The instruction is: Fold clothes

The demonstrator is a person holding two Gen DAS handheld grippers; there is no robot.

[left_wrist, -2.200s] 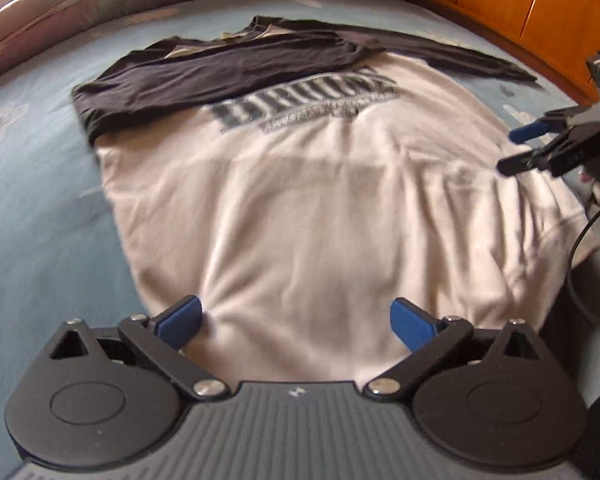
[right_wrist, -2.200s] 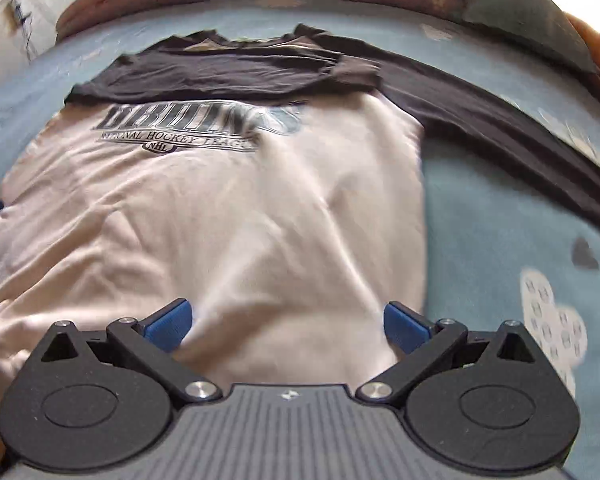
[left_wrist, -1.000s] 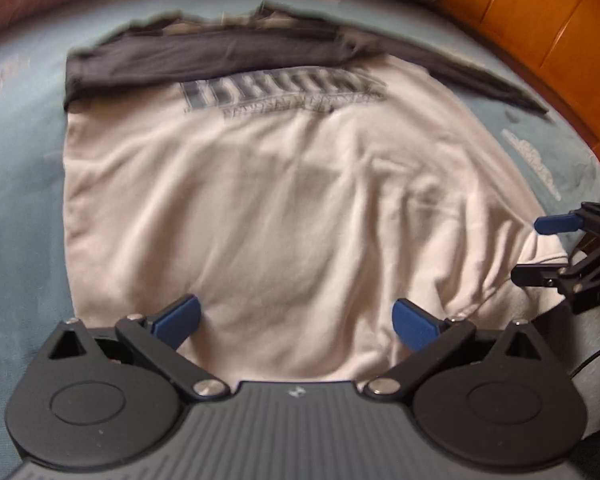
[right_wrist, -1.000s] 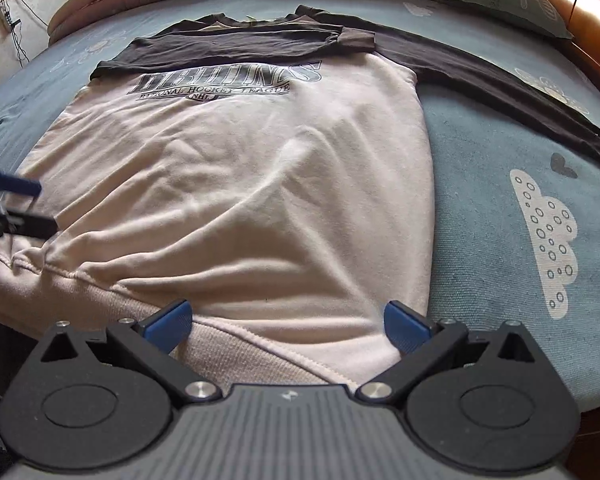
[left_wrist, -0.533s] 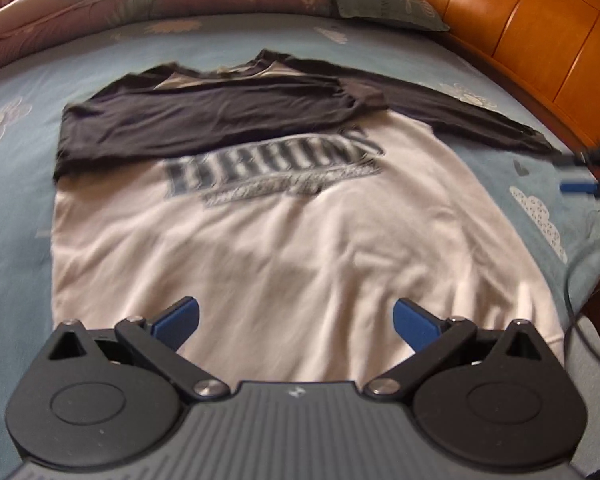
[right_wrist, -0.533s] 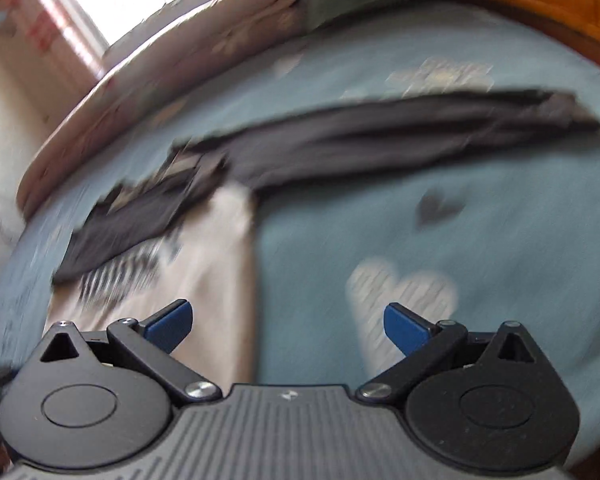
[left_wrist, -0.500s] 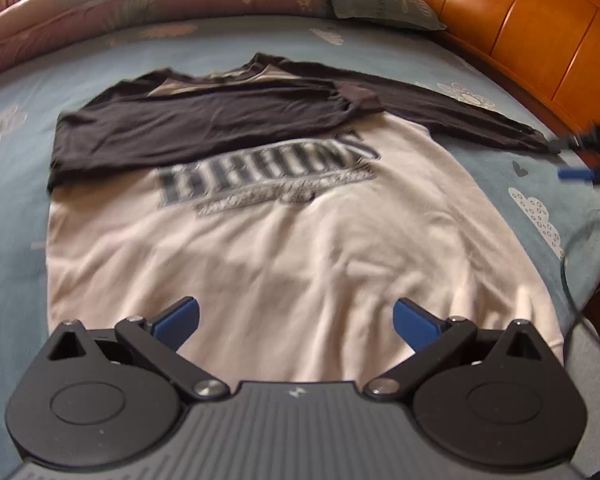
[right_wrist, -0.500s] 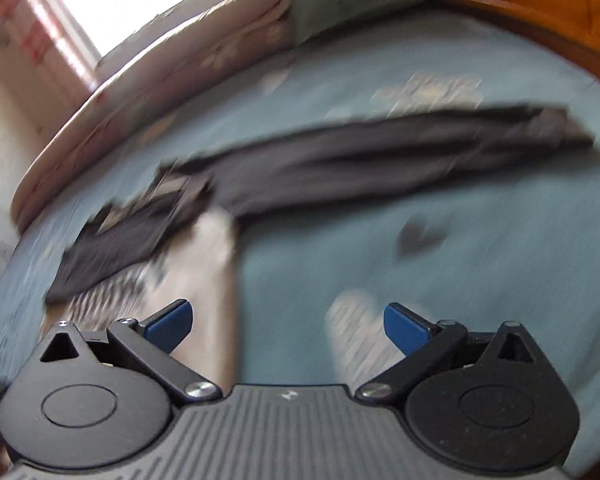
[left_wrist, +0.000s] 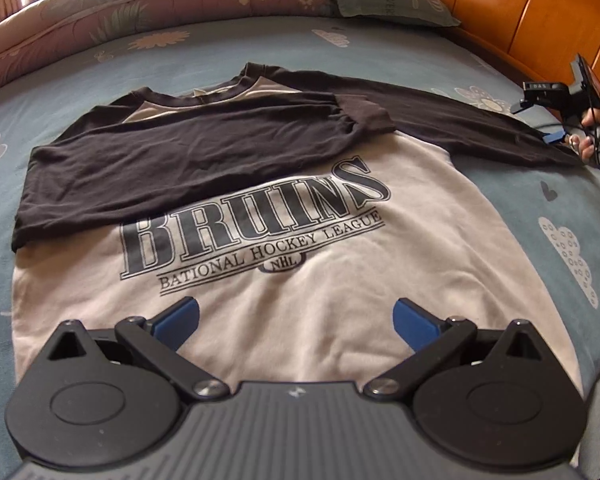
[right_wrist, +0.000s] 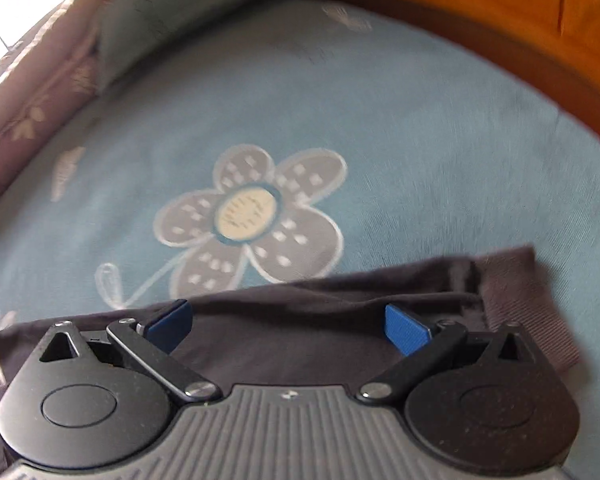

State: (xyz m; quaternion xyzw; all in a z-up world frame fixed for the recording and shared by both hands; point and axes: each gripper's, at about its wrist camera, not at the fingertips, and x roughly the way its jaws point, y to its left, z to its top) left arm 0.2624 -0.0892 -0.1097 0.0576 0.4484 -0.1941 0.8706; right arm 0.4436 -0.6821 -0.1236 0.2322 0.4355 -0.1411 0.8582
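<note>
Left wrist view: the left hand-held gripper (left_wrist: 296, 318), jaws spread and empty, hovers over the shirt (left_wrist: 300, 280) lying flat on the bed (left_wrist: 220, 52). 1 dark sleeve (left_wrist: 188, 160) is folded across the chest; the other sleeve (left_wrist: 471, 128) reaches toward 2 o'clock, where the right hand-held gripper (left_wrist: 555, 136) sits at its cuff.

Right wrist view: jaws spread, this sleeve (right_wrist: 339, 320) lies between them, cuff (right_wrist: 531, 300) at 3 o'clock.

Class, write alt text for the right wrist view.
Open right tongs hover over the dark sleeve of a shirt, near its ribbed cuff, on a blue bedsheet printed with a grey flower. A pillow lies beyond.
</note>
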